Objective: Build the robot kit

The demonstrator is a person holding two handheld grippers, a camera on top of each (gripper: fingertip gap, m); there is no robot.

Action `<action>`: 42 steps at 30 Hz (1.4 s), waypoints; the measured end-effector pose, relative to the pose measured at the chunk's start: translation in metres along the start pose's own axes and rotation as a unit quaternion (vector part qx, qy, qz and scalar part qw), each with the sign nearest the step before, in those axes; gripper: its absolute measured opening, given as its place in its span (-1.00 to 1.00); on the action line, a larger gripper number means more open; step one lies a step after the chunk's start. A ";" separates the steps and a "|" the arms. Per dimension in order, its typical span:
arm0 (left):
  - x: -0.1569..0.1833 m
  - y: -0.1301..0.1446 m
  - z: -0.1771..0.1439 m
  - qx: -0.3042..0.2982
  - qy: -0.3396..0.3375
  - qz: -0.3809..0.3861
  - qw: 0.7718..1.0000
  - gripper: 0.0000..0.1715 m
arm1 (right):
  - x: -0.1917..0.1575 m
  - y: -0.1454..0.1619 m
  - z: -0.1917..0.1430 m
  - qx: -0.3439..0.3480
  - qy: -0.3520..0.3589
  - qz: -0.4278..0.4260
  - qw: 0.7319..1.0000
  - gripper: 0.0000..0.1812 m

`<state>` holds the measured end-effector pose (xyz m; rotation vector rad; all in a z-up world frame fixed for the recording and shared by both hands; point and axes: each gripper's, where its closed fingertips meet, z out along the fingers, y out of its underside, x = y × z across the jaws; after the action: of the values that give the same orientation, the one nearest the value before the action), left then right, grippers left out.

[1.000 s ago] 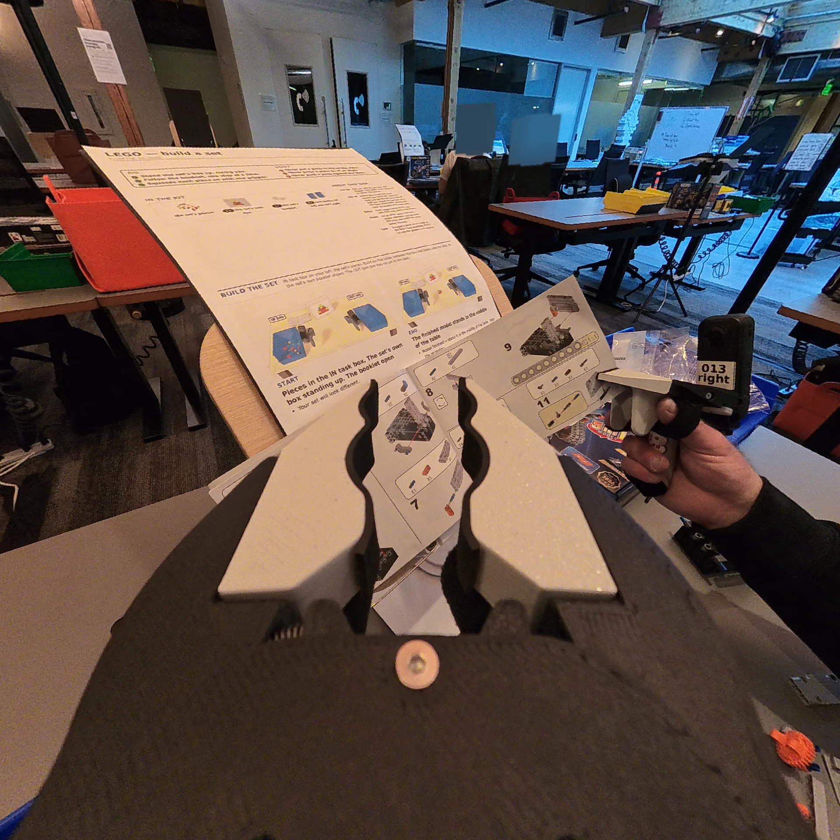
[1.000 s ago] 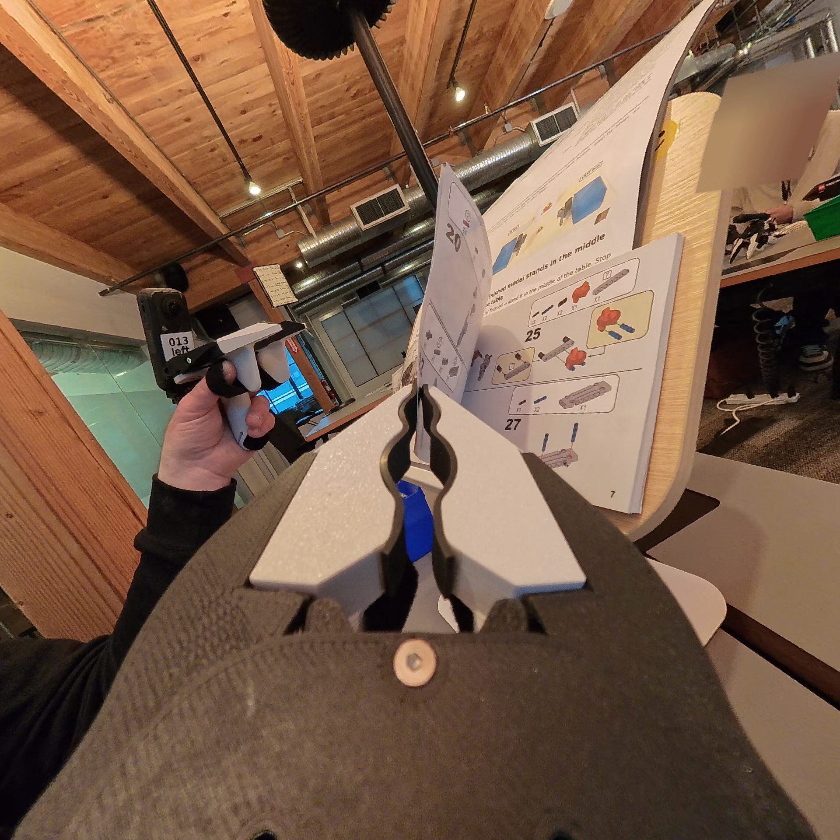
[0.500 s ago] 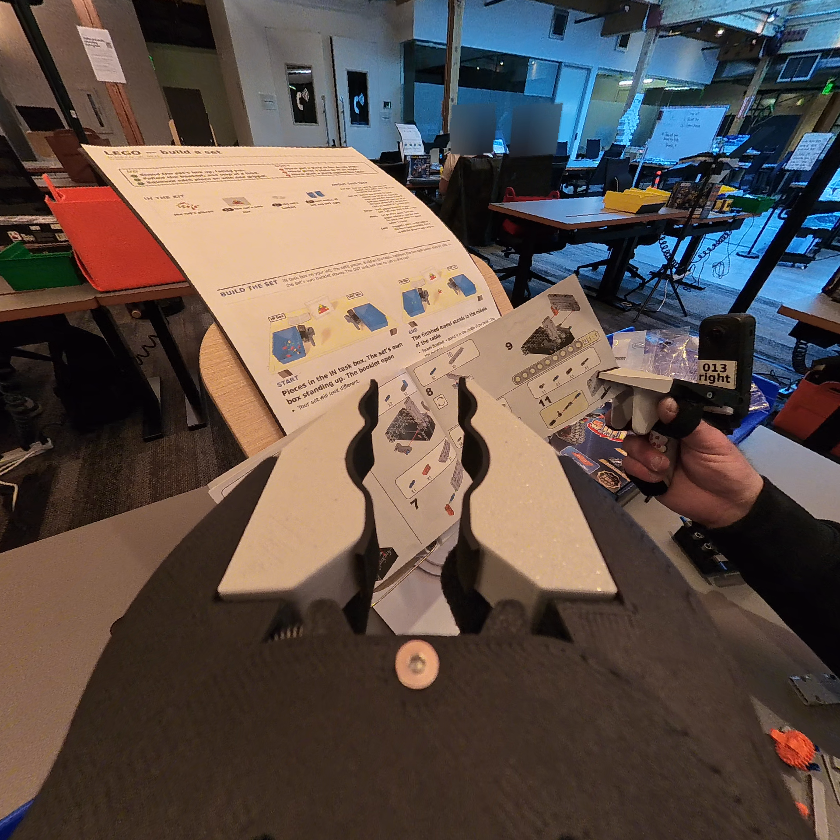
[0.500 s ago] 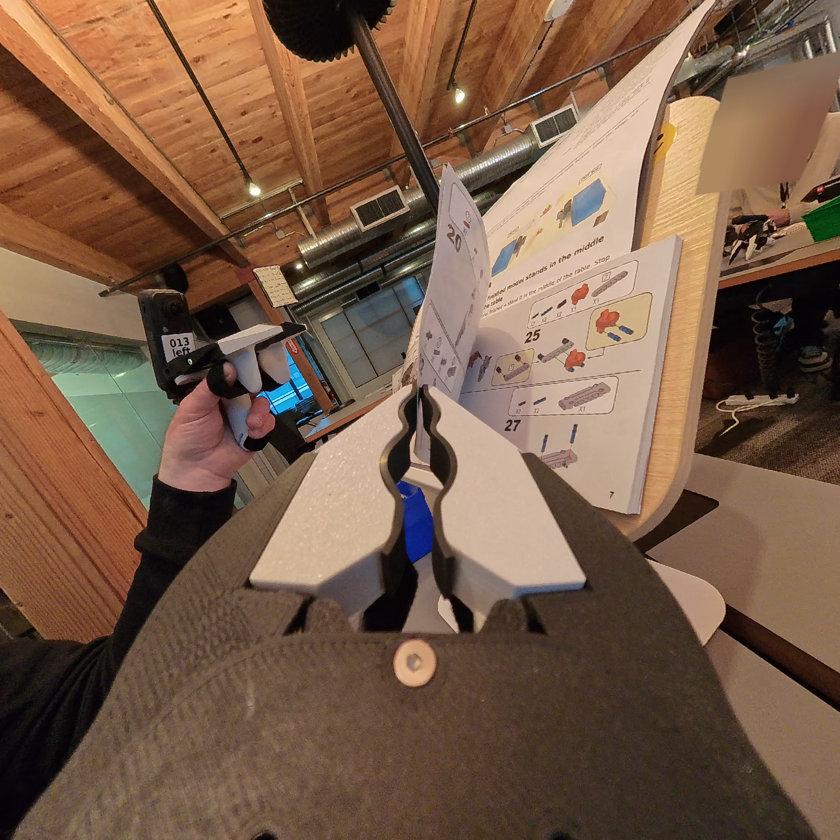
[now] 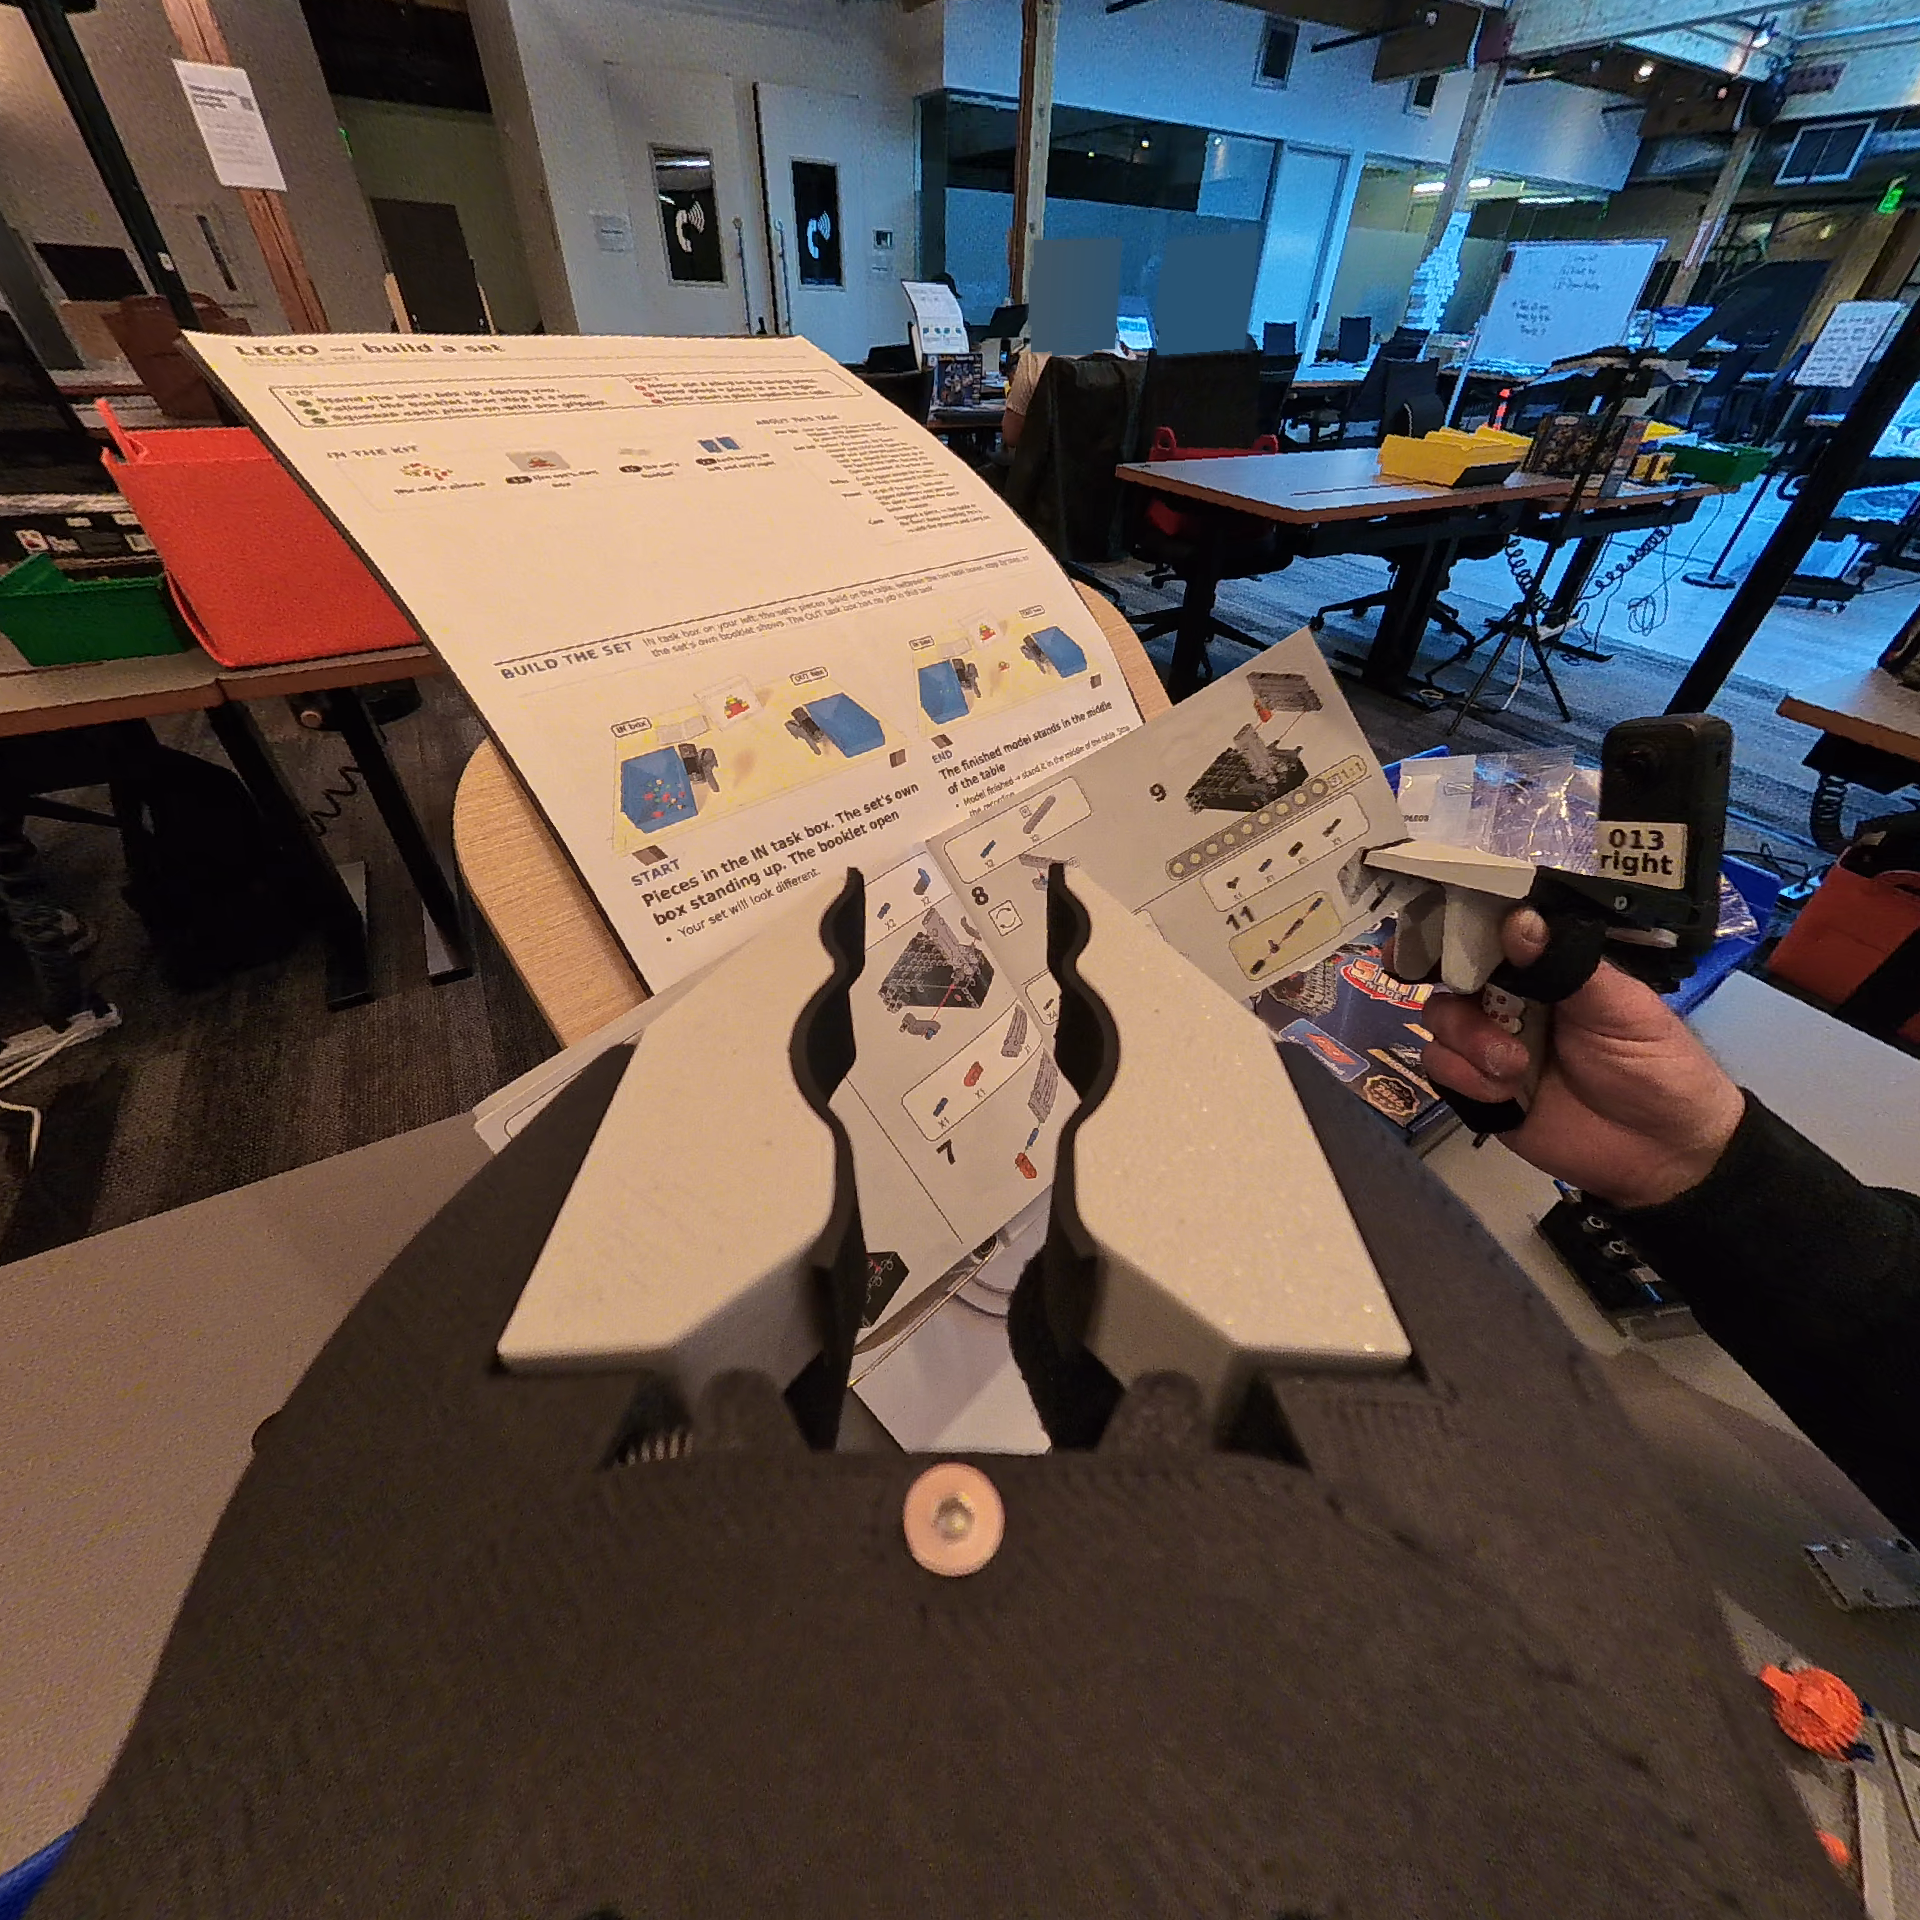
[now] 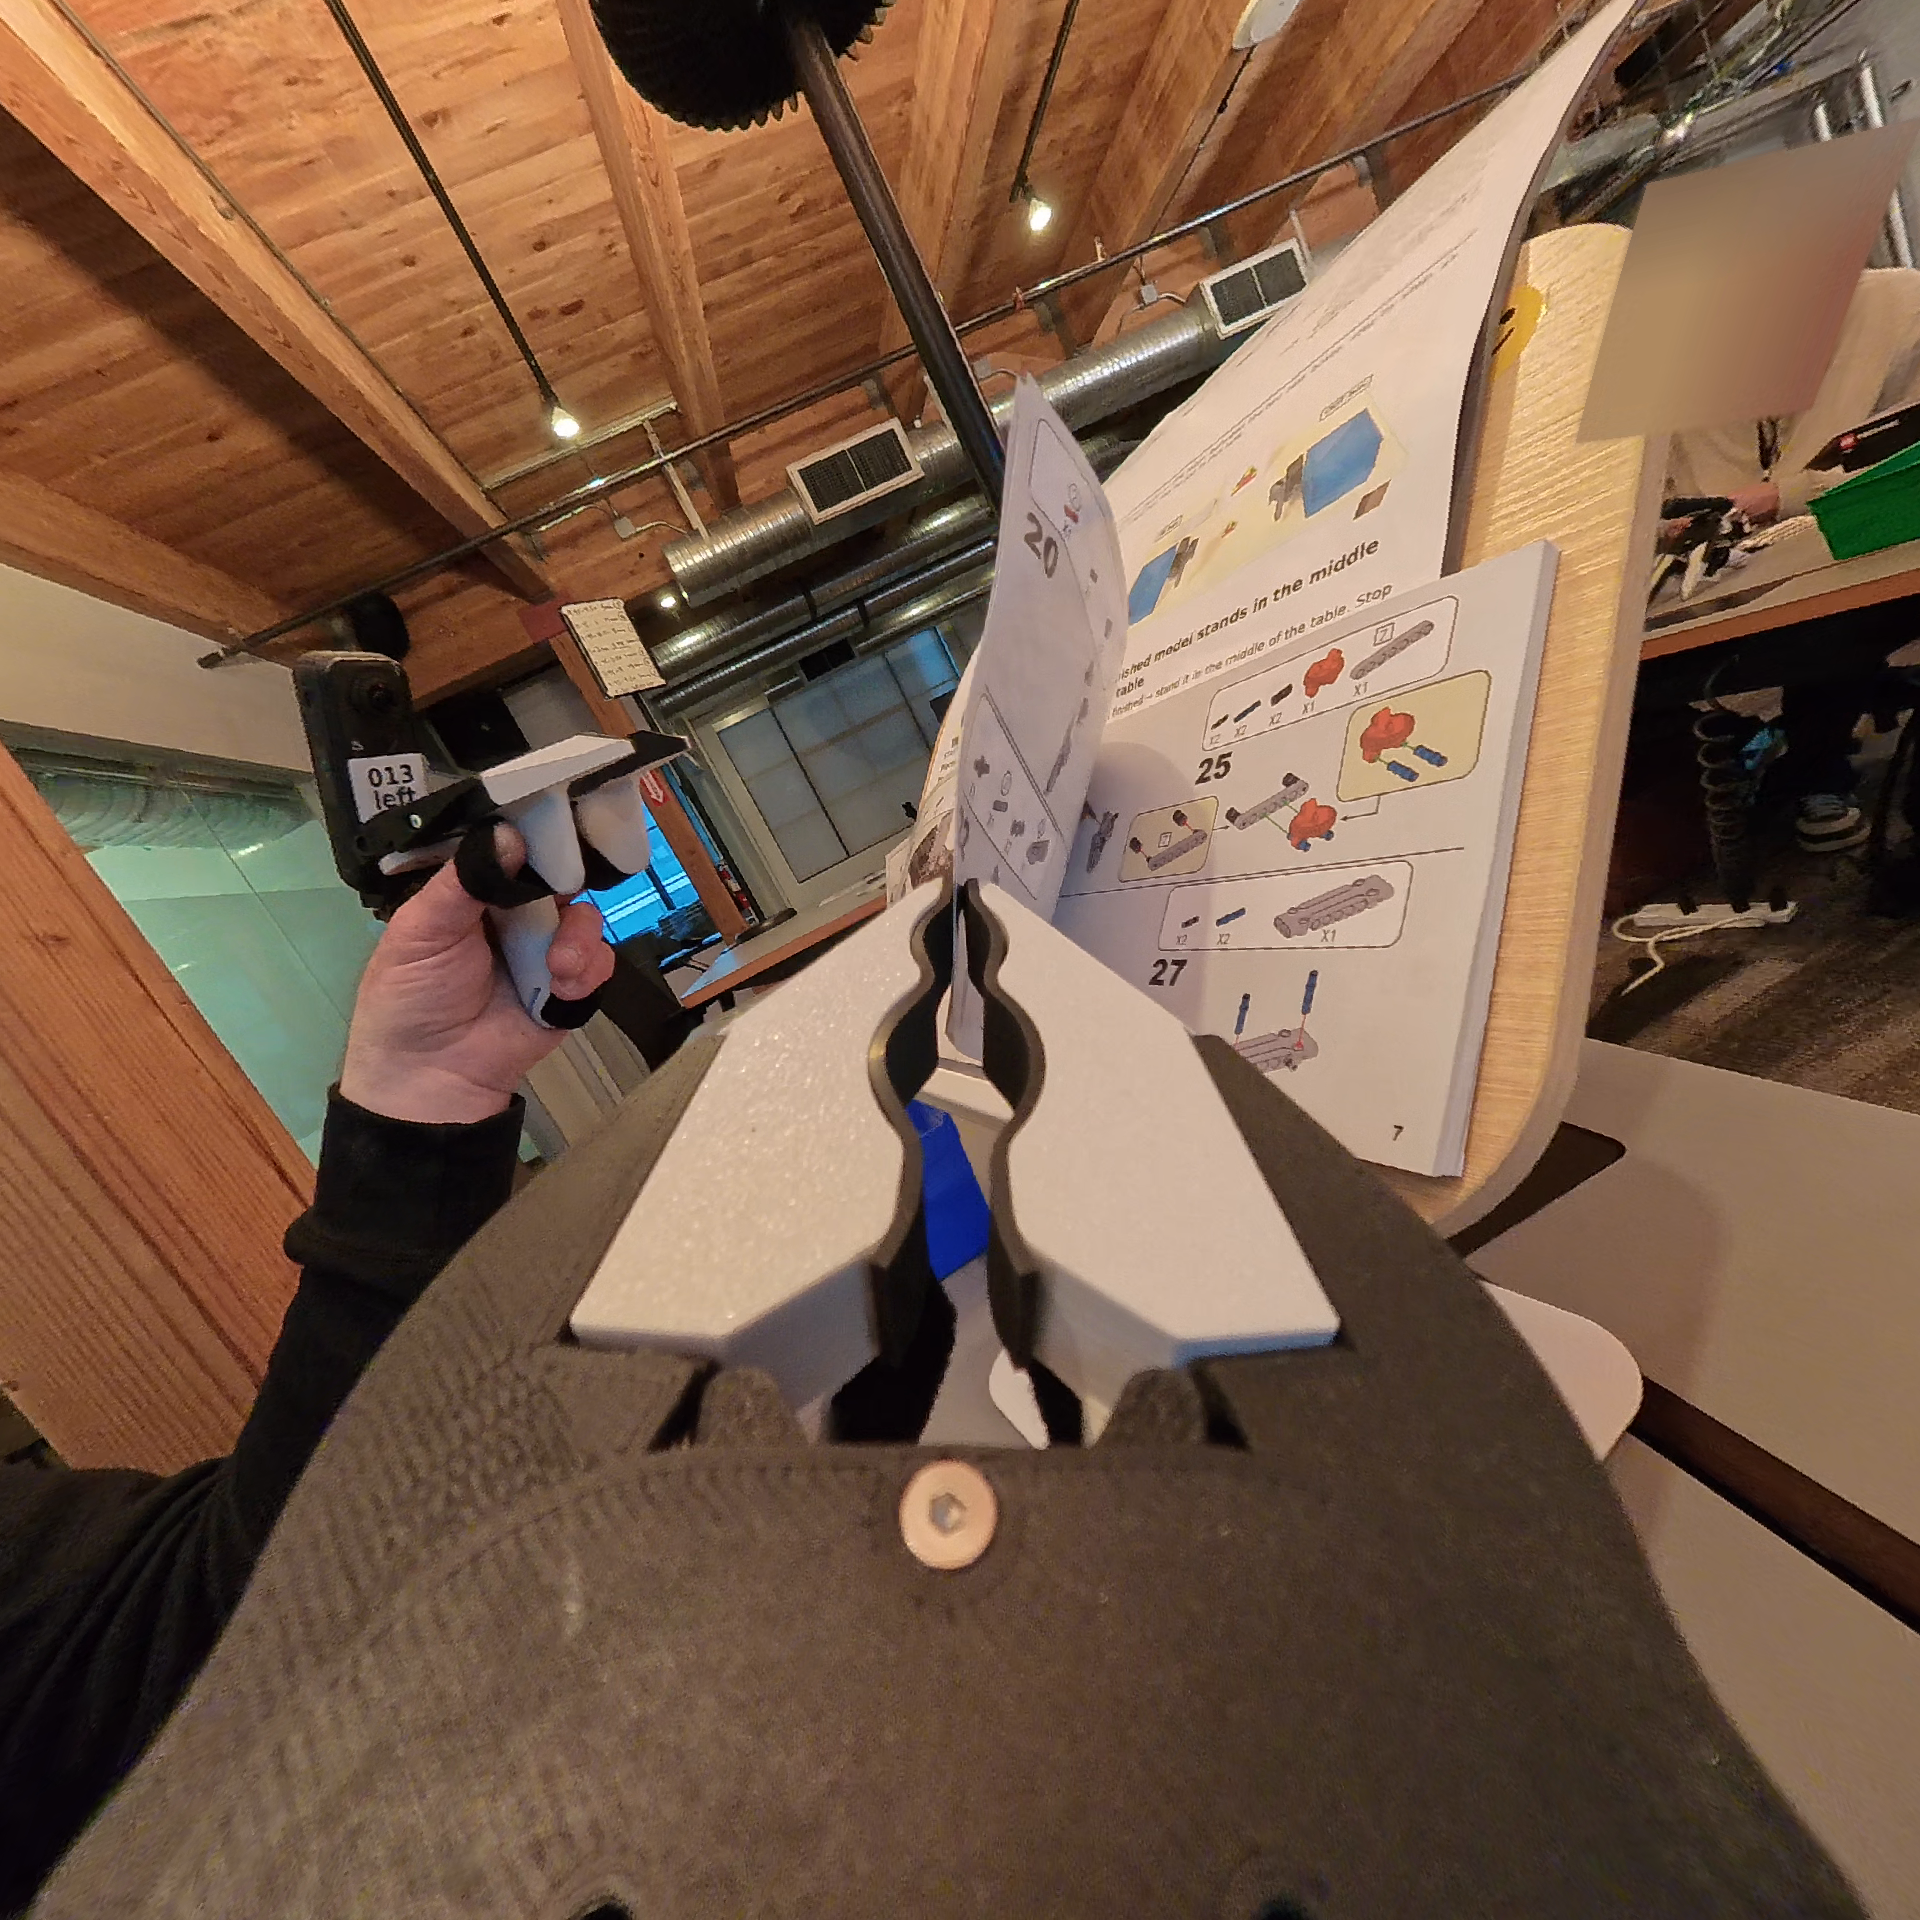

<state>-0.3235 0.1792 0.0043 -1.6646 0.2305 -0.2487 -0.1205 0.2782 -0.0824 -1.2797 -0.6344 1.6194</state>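
My right gripper (image 6: 961, 896) is shut on the lower edge of one page (image 6: 1049, 675) of an open instruction booklet (image 6: 1309, 831) and holds that page up, edge-on. The booklet leans on a curved wooden stand (image 6: 1548, 727), below a large printed instruction sheet (image 6: 1351, 416). In the left wrist view my right gripper (image 5: 1387, 864) pinches the right edge of the lifted page (image 5: 1195, 821). My left gripper (image 5: 951, 896) is open and empty, held in the air in front of the booklet. It also shows in the right wrist view (image 6: 649, 743), off to the left and clear of the pages.
A grey table (image 5: 156, 1351) carries the stand. A blue printed box (image 5: 1340, 1029) and clear plastic bags (image 5: 1507, 810) lie behind the booklet. A small orange gear piece (image 5: 1813, 1709) lies at the right. A red bin (image 5: 239, 540) and a green bin (image 5: 83, 613) sit on a far desk. My hands' fingertips stand some 25 centimetres from each other. From my right tips it is roughly 35 centimetres to the small orange gear piece (image 5: 1813, 1709); from my left, 45 centimetres.
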 end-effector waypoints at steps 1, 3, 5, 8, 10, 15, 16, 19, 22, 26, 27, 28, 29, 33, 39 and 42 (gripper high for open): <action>0.000 0.000 0.000 0.000 0.000 0.000 1.000 -0.62 | -0.001 0.001 0.001 -0.002 0.003 -0.004 1.000 -1.00; 0.000 0.000 0.000 0.000 0.001 -0.001 1.000 -0.62 | -0.002 0.004 0.005 -0.008 0.012 -0.016 1.000 -1.00; 0.000 0.001 0.001 -0.001 0.001 -0.001 1.000 -0.62 | -0.005 0.006 0.009 -0.013 0.019 -0.027 0.999 -1.00; 0.002 0.002 0.003 -0.004 0.002 0.001 1.000 -0.62 | -0.009 0.008 0.013 -0.016 0.018 -0.033 0.999 -1.00; 0.004 0.003 0.006 -0.008 0.004 0.003 1.000 -0.62 | -0.010 0.007 0.014 -0.014 0.020 -0.034 0.999 -1.00; 0.008 0.007 0.012 -0.017 0.008 0.006 1.000 -0.62 | -0.009 0.007 0.013 -0.011 0.018 -0.031 0.999 -1.00; 0.009 0.008 0.014 -0.019 0.008 0.006 1.000 -0.62 | -0.009 0.007 0.013 -0.011 0.018 -0.031 0.999 -1.00; 0.010 0.010 0.018 -0.023 0.011 0.006 1.000 -0.62 | -0.009 0.006 0.013 -0.010 0.017 -0.031 0.999 -1.00; 0.013 0.013 0.023 -0.029 0.016 0.008 0.999 -0.61 | -0.010 0.005 0.012 -0.009 0.015 -0.032 0.999 -1.00; 0.017 0.018 0.030 -0.038 0.024 0.010 0.999 -0.60 | -0.012 0.005 0.013 -0.011 0.010 -0.032 0.999 -1.00; 0.018 0.019 0.031 -0.040 0.025 0.010 0.999 -0.59 | -0.013 0.006 0.014 -0.011 0.009 -0.032 0.999 -1.00; 0.019 0.019 0.032 -0.041 0.026 0.010 0.999 -0.59 | -0.013 0.006 0.014 -0.012 0.007 -0.032 0.999 -1.00; 0.019 0.020 0.032 -0.041 0.026 0.011 0.999 -0.59 | -0.013 0.006 0.014 -0.012 0.007 -0.032 0.999 -1.00; 0.020 0.019 0.032 -0.041 0.025 0.012 0.999 -0.59 | -0.013 0.006 0.014 -0.012 0.007 -0.032 0.999 -1.00; 0.024 0.018 0.033 -0.042 0.026 0.019 0.999 -0.59 | -0.016 0.004 0.016 -0.010 0.025 -0.055 0.998 -1.00; 0.027 0.020 0.035 -0.047 0.027 0.023 0.998 -0.59 | -0.022 0.007 0.021 -0.022 0.033 -0.078 0.996 -1.00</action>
<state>-0.2875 0.2025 -0.0182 -1.7454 0.3239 -0.2517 -0.1429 0.2590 -0.0716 -1.2765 -0.7145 1.4376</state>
